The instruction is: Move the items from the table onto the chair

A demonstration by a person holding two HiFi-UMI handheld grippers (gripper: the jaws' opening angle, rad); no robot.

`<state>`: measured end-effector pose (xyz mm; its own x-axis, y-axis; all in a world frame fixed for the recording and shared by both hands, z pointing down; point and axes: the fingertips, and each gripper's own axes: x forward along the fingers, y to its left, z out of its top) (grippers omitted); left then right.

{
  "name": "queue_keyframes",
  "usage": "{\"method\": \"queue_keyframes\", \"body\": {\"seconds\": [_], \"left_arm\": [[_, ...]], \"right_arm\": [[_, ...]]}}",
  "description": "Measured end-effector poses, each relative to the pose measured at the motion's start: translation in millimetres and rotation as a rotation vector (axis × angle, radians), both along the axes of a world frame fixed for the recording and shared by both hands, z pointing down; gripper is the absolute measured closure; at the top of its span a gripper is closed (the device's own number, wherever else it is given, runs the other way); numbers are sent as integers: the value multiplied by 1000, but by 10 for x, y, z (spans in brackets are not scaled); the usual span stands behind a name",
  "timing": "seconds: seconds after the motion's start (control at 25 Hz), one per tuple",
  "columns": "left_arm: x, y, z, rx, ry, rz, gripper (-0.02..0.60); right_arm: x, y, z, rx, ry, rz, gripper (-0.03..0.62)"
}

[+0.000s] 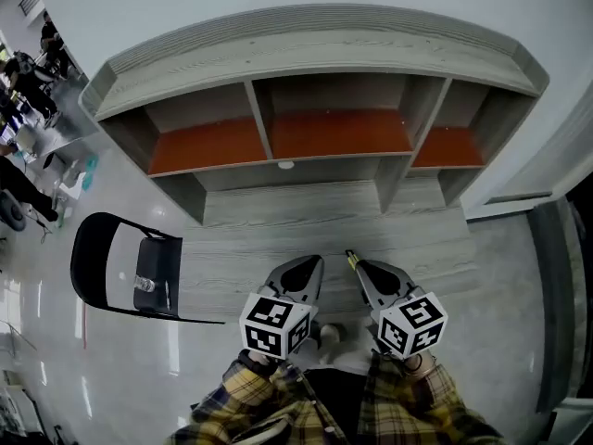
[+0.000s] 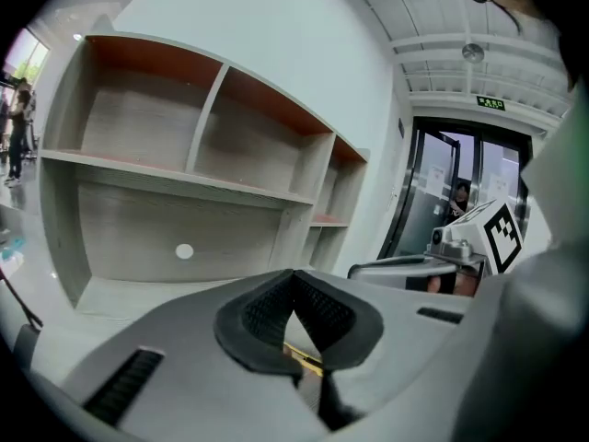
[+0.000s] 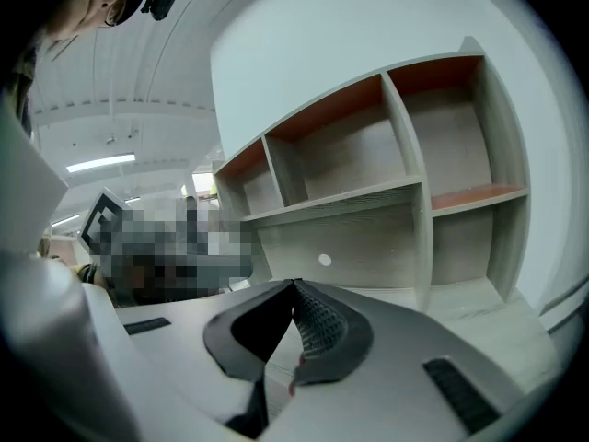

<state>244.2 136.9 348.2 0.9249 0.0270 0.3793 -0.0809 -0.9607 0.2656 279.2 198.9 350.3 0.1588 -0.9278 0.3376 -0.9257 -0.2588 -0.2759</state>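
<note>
— What do we see at the far left of the head view?

— The black folding chair (image 1: pixel 159 262), on the glossy floor just off the left end of the table. A small clear item (image 1: pixel 144 284) lies on its seat, and it is too small for us to name.

— And in the middle of the frame?

— The grey wood table (image 1: pixel 278 221) with a shelf unit (image 1: pixel 315 54) along its far side. The unit's compartments have orange floors. We also see a small white disc (image 1: pixel 285 165) on the back panel under the middle compartment.

— Now the left gripper (image 1: pixel 313 261)?

— It sits low in the centre, over the table's near part. In its own view the pads meet at the tips, so we read it as fully closed with nothing gripped. A thin yellow strip shows in the gap below the tips, and we cannot tell what it is.

— And the right gripper (image 1: pixel 361 267)?

— It is just beside the left one, to its right, with its jaws closed tip to tip as well. In the head view a small yellowish thing (image 1: pixel 352 259) shows right at its tip. We cannot tell whether it lies on the table or touches the jaws.
</note>
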Motion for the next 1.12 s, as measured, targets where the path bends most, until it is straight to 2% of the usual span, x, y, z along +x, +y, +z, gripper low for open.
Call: {"method": "queue_keyframes", "body": {"seconds": [0.24, 0.56, 1.12], "left_arm": [[49, 175, -125, -21, 38, 43, 577], [-6, 140, -215, -18, 72, 25, 577], [-41, 114, -185, -25, 64, 12, 578]], "right_arm": [[-34, 131, -122, -2, 27, 11, 577], [-52, 139, -184, 21, 30, 23, 577], [-77, 89, -159, 9, 40, 5, 577]]}}
